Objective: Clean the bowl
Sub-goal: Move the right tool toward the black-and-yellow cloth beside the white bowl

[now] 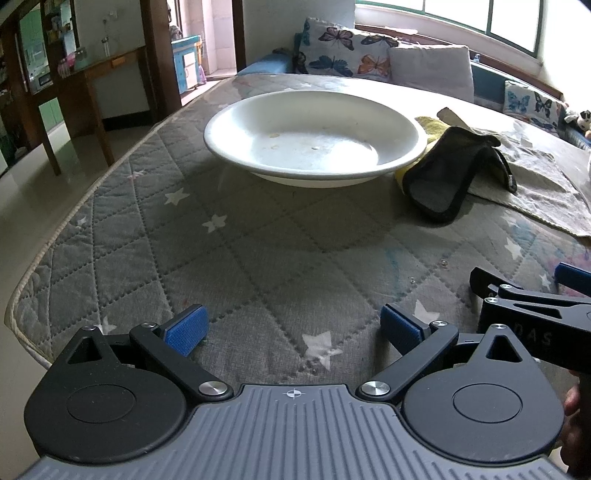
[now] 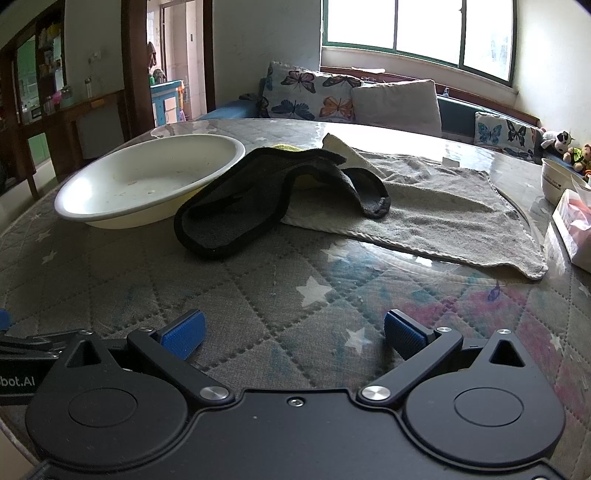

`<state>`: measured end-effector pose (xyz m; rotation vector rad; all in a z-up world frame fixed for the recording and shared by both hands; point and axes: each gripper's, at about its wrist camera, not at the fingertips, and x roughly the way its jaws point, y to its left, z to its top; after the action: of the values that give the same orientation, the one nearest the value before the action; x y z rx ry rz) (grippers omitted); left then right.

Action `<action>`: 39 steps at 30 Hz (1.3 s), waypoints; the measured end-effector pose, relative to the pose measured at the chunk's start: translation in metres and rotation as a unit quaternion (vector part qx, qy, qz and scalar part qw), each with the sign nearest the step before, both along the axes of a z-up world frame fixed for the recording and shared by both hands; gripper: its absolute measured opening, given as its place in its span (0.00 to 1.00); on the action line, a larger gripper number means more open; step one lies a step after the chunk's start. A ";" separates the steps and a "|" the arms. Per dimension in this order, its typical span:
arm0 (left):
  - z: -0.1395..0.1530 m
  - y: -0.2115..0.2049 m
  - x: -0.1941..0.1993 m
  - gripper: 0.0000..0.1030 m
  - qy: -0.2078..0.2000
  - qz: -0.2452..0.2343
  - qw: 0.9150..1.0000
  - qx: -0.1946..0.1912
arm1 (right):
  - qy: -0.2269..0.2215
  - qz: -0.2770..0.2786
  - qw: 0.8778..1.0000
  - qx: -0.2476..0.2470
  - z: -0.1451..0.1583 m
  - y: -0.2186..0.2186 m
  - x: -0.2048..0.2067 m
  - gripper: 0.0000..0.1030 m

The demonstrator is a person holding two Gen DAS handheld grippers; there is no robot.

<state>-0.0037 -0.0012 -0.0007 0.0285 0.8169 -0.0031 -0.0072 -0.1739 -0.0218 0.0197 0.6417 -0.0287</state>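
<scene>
Daylight from blown-out window (image 2: 417, 33), glare on table (image 2: 388, 251) surface, soft shadows, strong fisheye bending at edges, corners perhaps slightly blurred.

The bowl (image 1: 314, 138) looks like glossy white enamel or plastic, smooth, with small dried specks on its inner floor. The dark cloth (image 2: 266, 199) just to its right is matt and nappy, with a stitched black edging; the grey towel (image 2: 436, 206) under it is rough terry. The tabletop (image 1: 229, 240) is quilted grey fabric with printed stars, under a clear, shiny sheet that mirrors the window. The pads (image 2: 184, 332) of both grippers are ribbed blue rubber on matt black plastic links with bright metal rivets.
</scene>
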 end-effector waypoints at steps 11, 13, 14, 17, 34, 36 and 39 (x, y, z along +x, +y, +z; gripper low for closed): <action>0.001 0.000 0.005 0.98 0.014 0.000 1.000 0.000 | 0.005 0.011 1.000 0.000 0.003 -0.001 -0.001 1.00; 0.002 0.000 0.007 0.98 0.019 0.000 1.000 0.000 | 0.009 0.012 1.000 0.000 0.003 -0.001 0.000 1.00; 0.002 0.000 0.007 0.98 0.021 -0.001 1.000 0.000 | 0.011 0.013 1.000 0.001 0.004 -0.001 0.000 1.00; 0.003 -0.001 0.008 0.98 0.026 -0.005 1.000 0.002 | 0.015 0.016 1.000 0.001 0.004 -0.002 0.002 1.00; 0.012 -0.001 0.025 0.98 0.042 -0.018 0.999 0.018 | 0.025 0.031 0.999 -0.002 0.012 -0.009 0.014 1.00; 0.014 0.000 0.028 0.98 0.042 -0.016 0.999 0.018 | 0.023 0.034 0.999 -0.002 0.015 -0.010 0.017 1.00; 0.016 0.002 0.033 0.98 0.043 -0.013 0.999 0.017 | 0.023 0.040 0.999 0.001 0.019 -0.011 0.022 1.00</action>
<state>0.0292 0.0004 0.0156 0.0720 0.9035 -0.0146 0.0146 -0.1854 -0.0027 -0.0046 0.6875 0.0500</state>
